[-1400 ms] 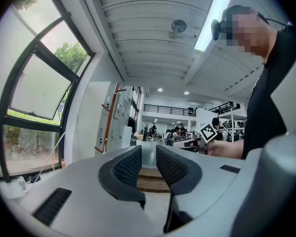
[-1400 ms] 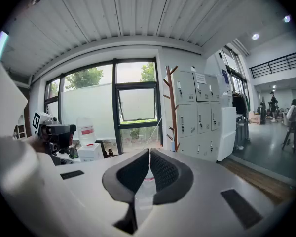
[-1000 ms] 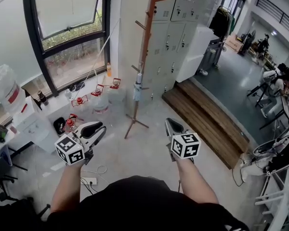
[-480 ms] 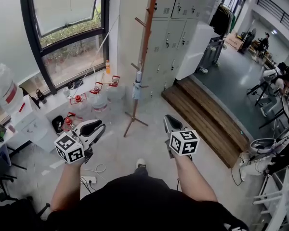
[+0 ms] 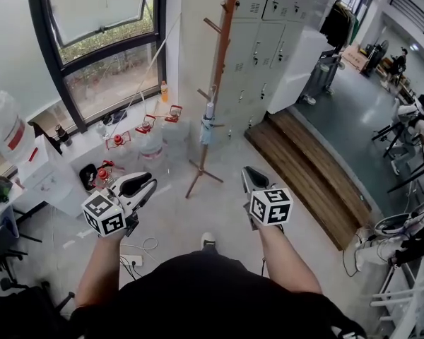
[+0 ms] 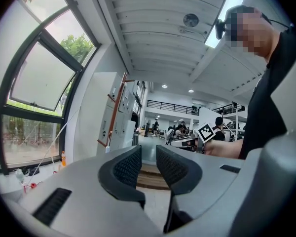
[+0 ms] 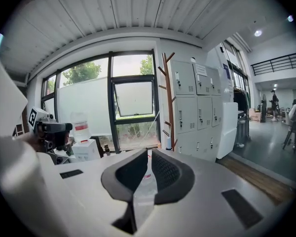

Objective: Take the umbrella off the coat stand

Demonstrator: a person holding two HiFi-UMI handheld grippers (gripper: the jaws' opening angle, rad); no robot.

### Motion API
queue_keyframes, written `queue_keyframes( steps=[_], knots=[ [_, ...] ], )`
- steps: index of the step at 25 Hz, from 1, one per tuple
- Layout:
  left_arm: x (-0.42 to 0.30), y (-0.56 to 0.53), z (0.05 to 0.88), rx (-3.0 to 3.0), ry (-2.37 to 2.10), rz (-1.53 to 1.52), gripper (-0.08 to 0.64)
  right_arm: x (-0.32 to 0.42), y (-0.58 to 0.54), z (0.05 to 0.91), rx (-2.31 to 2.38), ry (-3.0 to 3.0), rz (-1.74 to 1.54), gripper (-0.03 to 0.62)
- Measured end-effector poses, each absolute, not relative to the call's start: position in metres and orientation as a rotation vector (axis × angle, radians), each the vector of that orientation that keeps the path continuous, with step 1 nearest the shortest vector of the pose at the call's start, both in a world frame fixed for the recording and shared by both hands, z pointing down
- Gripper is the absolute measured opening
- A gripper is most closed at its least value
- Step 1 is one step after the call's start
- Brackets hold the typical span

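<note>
A tall brown wooden coat stand (image 5: 219, 76) rises in front of grey lockers. A small folded pale-blue umbrella (image 5: 207, 126) hangs from a low peg on it. My left gripper (image 5: 150, 184) and right gripper (image 5: 251, 175) are held out side by side, well short of the stand and apart from the umbrella. In the left gripper view, the left gripper (image 6: 149, 154) shows a clear gap between its pads, with the stand (image 6: 117, 112) far off to the left. In the right gripper view, the right gripper (image 7: 149, 157) stands a little ajar and empty, with the stand (image 7: 168, 102) and umbrella (image 7: 168, 143) beyond.
Grey lockers (image 5: 268, 41) stand behind the stand, and a low wooden platform (image 5: 311, 175) runs to its right. At left are a large window (image 5: 106, 41), a white cabinet (image 5: 49, 182), water jugs and red-handled items (image 5: 145, 129). A power strip (image 5: 131, 265) lies on the floor.
Both grippers and the person have moved forward towards the coat stand, which now looks nearer. A shoe tip has come into view below. The umbrella still hangs on its peg.
</note>
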State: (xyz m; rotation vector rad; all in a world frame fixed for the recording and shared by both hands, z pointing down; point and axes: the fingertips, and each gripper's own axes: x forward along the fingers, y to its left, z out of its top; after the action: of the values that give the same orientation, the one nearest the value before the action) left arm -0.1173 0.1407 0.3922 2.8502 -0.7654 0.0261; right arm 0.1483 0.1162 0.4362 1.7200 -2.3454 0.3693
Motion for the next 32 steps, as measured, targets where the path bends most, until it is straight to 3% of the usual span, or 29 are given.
queue_keyframes(
  steps=[32],
  knots=[
    [-0.023, -0.074, 0.417, 2.732, -0.935, 0.107, 0.107, 0.247, -0.131, 0.476, 1.570, -2.391, 0.472, 0.040]
  ],
)
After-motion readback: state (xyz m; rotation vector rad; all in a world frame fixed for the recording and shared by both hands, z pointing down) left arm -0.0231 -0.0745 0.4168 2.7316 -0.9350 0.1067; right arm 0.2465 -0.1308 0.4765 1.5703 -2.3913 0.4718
